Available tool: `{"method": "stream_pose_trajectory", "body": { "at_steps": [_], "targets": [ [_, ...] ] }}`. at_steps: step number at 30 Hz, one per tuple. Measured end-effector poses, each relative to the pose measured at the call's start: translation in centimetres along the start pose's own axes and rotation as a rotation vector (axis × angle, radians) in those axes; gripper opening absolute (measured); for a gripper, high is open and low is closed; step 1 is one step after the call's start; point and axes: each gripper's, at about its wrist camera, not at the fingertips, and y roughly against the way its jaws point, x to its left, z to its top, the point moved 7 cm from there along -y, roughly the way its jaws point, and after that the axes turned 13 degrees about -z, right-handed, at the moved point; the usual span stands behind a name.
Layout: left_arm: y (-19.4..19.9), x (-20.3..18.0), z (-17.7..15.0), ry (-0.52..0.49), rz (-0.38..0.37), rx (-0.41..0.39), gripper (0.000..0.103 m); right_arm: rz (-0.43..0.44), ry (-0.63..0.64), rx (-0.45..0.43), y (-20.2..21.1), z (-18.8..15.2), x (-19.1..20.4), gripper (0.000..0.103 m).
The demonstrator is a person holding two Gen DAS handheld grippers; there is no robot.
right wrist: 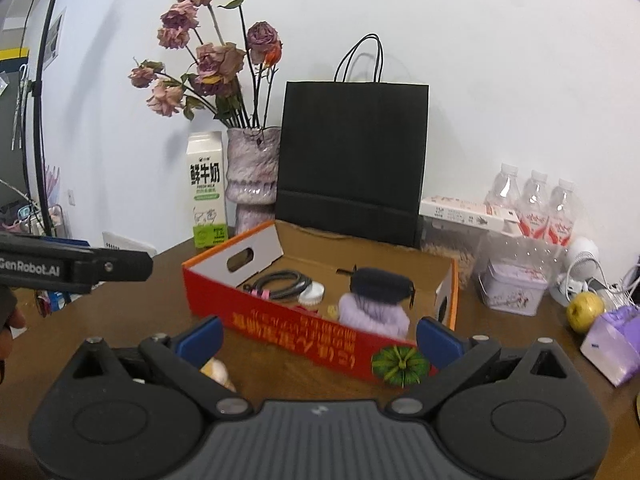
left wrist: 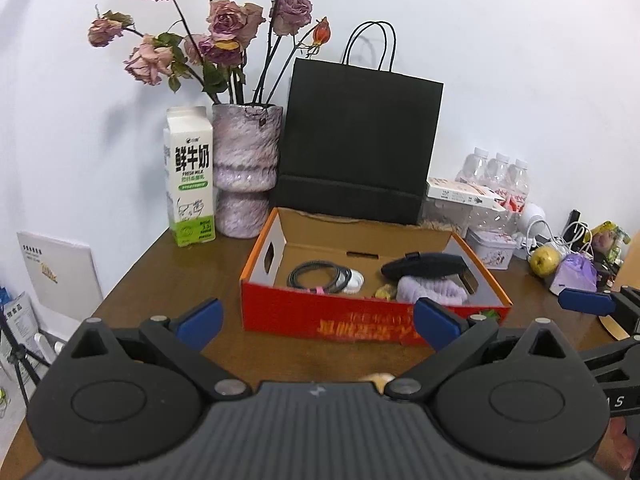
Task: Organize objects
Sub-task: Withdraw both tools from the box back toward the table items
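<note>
A red cardboard box (left wrist: 360, 320) stands open on the brown table (left wrist: 180, 280). It holds a coiled black cable (left wrist: 318, 276), a white round lid (left wrist: 354, 280), a black pouch (left wrist: 424, 266), a lilac fuzzy cloth (left wrist: 432, 290) and a small yellow item (left wrist: 385, 291). My left gripper (left wrist: 316, 326) is open and empty in front of the box. My right gripper (right wrist: 320, 338) is open and empty at the box's (right wrist: 304, 324) near wall. A pale round object (right wrist: 216, 372) lies on the table just by its left finger.
Behind the box stand a milk carton (left wrist: 189, 178), a vase of dried roses (left wrist: 245, 168) and a black paper bag (left wrist: 360, 140). To the right are water bottles (right wrist: 534, 204), a small tin (right wrist: 512, 288), a yellow apple (right wrist: 585, 311), a lilac packet (right wrist: 616, 344) and cables (left wrist: 552, 232).
</note>
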Motion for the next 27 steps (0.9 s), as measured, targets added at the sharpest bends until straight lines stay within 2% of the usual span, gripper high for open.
{"method": "stream_pose_trajectory", "body": {
  "at_steps": [11, 27],
  "targets": [
    [4.4, -0.2, -3.0, -0.003, 0.032, 0.036, 0.103, 0.001, 0.023, 0.018, 5.0, -2.8, 0.3, 0.103],
    [9.9, -0.8, -6.9, -0.005, 0.049, 0.065, 0.103, -0.010, -0.001, 0.043, 10.1, -6.2, -0.2, 0.103]
  ]
}}
